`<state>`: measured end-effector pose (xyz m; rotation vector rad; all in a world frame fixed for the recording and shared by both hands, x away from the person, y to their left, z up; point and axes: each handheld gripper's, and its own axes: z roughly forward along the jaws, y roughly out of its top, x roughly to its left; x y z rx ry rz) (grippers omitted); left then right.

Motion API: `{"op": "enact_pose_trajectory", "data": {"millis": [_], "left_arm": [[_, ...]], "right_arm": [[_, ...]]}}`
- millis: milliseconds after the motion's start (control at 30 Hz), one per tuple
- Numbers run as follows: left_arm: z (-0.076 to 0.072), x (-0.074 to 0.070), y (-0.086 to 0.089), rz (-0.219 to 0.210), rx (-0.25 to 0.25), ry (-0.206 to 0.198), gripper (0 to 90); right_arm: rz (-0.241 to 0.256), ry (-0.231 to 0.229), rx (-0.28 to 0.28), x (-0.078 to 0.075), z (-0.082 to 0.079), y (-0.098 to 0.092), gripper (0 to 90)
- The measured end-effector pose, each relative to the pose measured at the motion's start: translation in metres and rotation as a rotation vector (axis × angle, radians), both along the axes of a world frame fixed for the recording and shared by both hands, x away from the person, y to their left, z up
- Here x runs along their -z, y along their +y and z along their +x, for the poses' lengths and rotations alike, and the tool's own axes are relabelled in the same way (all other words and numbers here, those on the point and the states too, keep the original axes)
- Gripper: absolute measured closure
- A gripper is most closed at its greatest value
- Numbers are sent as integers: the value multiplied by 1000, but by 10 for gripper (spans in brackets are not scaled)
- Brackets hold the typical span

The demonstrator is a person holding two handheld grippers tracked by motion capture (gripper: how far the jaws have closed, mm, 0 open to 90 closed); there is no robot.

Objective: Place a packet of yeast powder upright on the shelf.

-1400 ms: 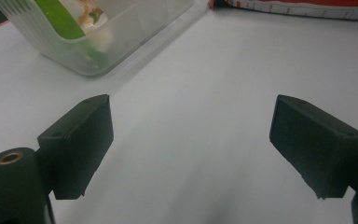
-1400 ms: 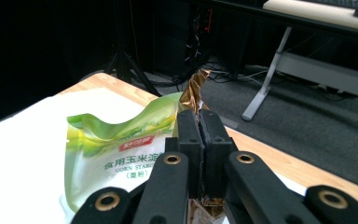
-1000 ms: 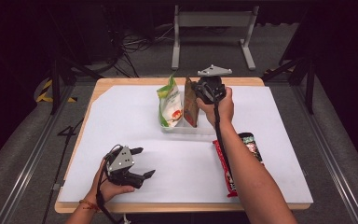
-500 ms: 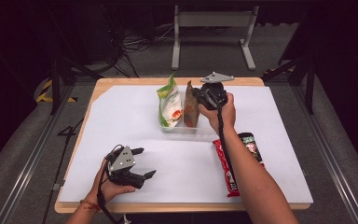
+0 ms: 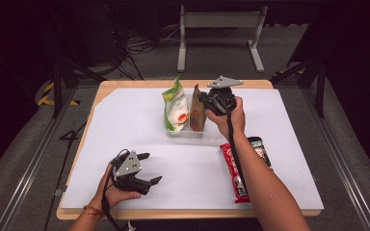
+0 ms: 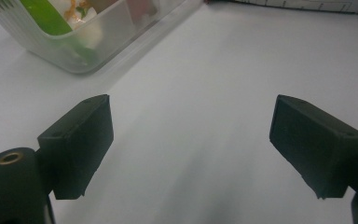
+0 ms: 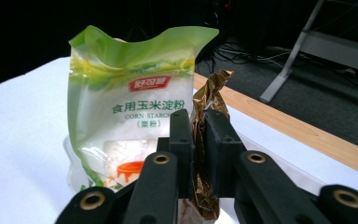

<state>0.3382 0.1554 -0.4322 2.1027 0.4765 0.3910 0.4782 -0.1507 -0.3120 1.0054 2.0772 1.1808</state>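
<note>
A clear plastic tub (image 5: 192,133) stands mid-table with a green and white corn starch bag (image 5: 175,107) (image 7: 130,107) upright in its left side. Beside it a brown foil packet (image 5: 196,113) (image 7: 206,112) stands upright in the tub, and my right gripper (image 5: 206,102) (image 7: 194,140) is shut on its upper part. My left gripper (image 5: 147,168) (image 6: 191,140) rests open on the white sheet at the front left, its jaws wide apart with nothing between them. The tub (image 6: 88,42) lies ahead of it.
A long red snack packet (image 5: 234,171) and a dark packet (image 5: 259,149) lie on the white sheet (image 5: 125,120) right of centre, beside my right forearm. A metal stand (image 5: 219,33) stands on the floor beyond the table's far edge.
My right gripper, shut on the brown packet, has shifted slightly at the tub. The left gripper has stayed where it was.
</note>
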Motion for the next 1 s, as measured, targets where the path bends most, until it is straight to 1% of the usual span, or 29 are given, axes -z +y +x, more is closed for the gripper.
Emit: {"op": "enact_pose_trajectory", "data": {"millis": [267, 400, 533, 600, 633, 1000], "left_arm": [[-1, 0, -1, 5, -2, -1, 144], [-1, 0, -2, 8, 1, -2, 144], [-1, 0, -3, 10, 1, -1, 144], [-1, 0, -3, 13, 3, 1, 144], [-1, 1, -4, 14, 2, 1, 144], [-1, 2, -7, 26, 10, 5, 144]], "right_arm": [[1, 7, 8, -4, -2, -8, 759], [1, 5, 10, -6, -6, -12, 738], [-16, -1, 16, -9, -9, -15, 733], [0, 2, 5, -10, -12, -17, 727], [-11, -1, 4, -11, -13, -18, 726], [-31, -7, -17, -12, -26, -29, 714]]}}
